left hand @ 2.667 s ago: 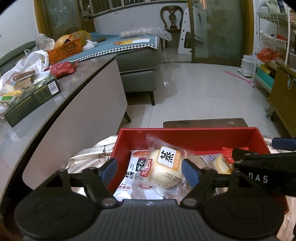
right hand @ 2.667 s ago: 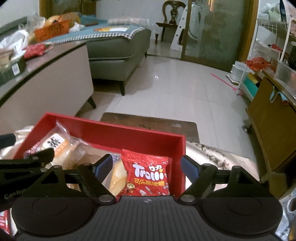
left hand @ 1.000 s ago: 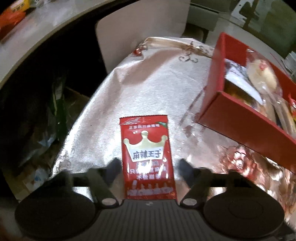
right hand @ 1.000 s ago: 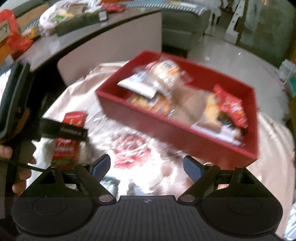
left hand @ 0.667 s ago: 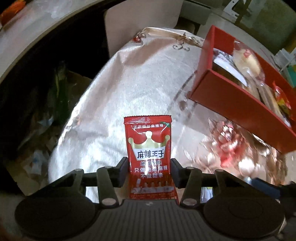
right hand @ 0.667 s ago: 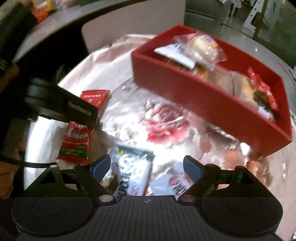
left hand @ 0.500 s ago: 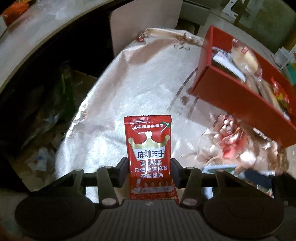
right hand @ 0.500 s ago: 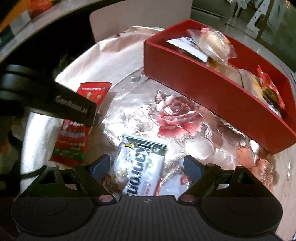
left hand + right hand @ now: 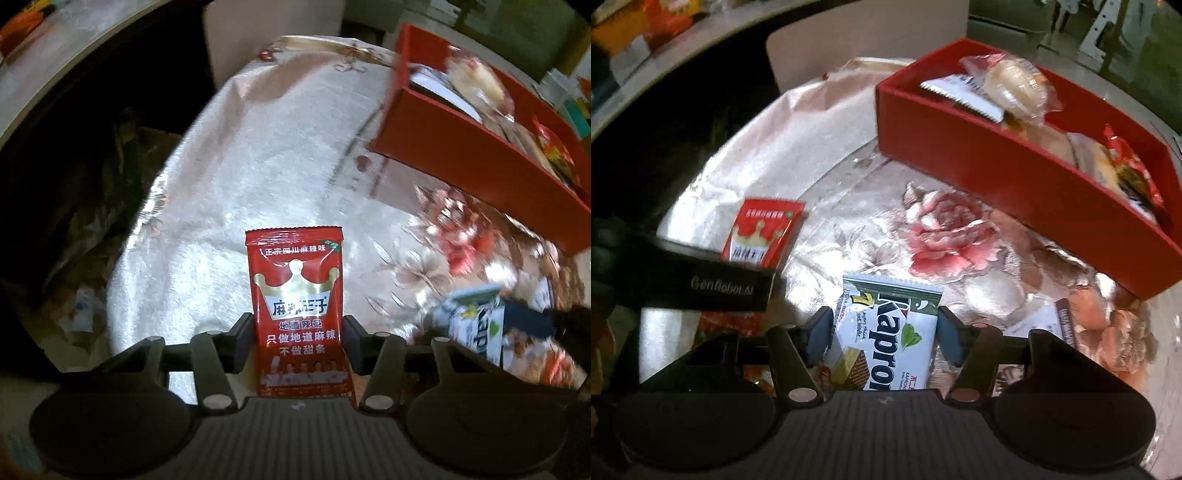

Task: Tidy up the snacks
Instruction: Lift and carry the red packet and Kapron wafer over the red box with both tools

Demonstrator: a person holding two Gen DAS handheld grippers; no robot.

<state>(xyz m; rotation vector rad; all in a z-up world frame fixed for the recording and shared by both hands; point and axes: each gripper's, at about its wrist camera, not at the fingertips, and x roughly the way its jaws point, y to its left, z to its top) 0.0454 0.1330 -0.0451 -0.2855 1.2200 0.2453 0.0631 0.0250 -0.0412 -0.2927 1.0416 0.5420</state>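
My left gripper [image 9: 298, 336] is shut on a red crown-printed snack packet [image 9: 295, 295], pads on both its edges; its jaws are opening slightly. The same packet [image 9: 761, 232] shows in the right wrist view beyond the left gripper's black finger [image 9: 713, 284]. My right gripper [image 9: 884, 332] is closing on a white and green wafer packet [image 9: 894, 317], which lies on the cloth, and its blue pads touch both sides of the packet. The wafer packet [image 9: 476, 325] also appears at lower right in the left wrist view. The red box [image 9: 997, 177] with several snacks stands beyond.
A shiny floral cloth [image 9: 945, 236] covers the round table. A wrapped bun [image 9: 1015, 85] and a red candy bag [image 9: 1130, 162] lie in the box. A brown packet [image 9: 1063, 321] and another red packet [image 9: 727, 325] lie by my right gripper. A dark gap [image 9: 74, 184] borders the table's left.
My left gripper closed on the red packet and holds it steady. My right gripper dropped over the wafer packet and its wide jaws closed in on it.
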